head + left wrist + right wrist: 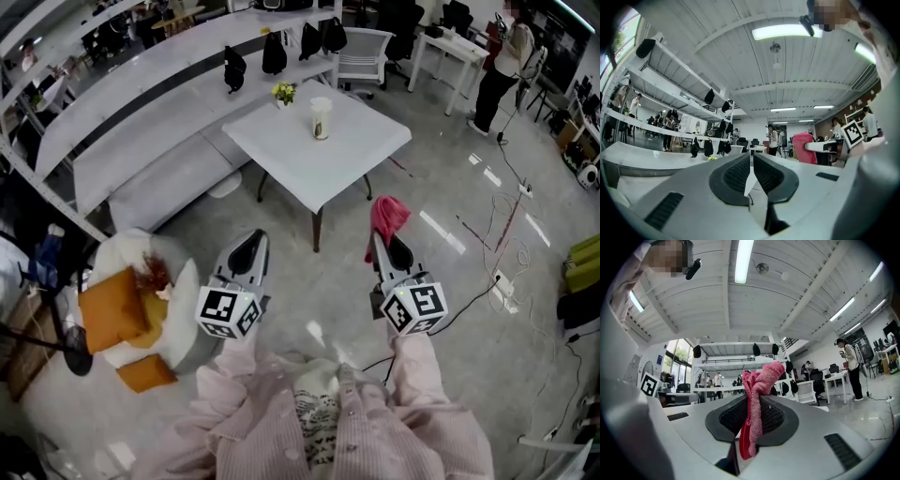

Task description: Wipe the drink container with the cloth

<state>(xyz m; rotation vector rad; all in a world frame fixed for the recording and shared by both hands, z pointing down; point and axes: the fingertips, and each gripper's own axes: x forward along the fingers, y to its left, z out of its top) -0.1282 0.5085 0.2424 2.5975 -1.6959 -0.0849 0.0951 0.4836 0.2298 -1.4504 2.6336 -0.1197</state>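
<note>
While the person is standing back from the white table (323, 169), both grippers are being held out over the floor, well apart from it. The right gripper (754, 400) is clamping a pink cloth (762, 378): the cloth is sitting pinched between the two jaws, with its upper end bunching above the tips and its lower end hanging down toward the gripper body. The left gripper (751, 157) is grasping nothing; its jaws are resting together, with only a thin slit showing between the pads. The drink container (321, 118), a pale cup, is standing upright on the tabletop toward the far corner, near a small bunch of yellow flowers (284, 92) by the far left edge. A white chair (362, 52) is standing beyond the table, and another person (502, 58) is standing at the far right of the room.
</note>
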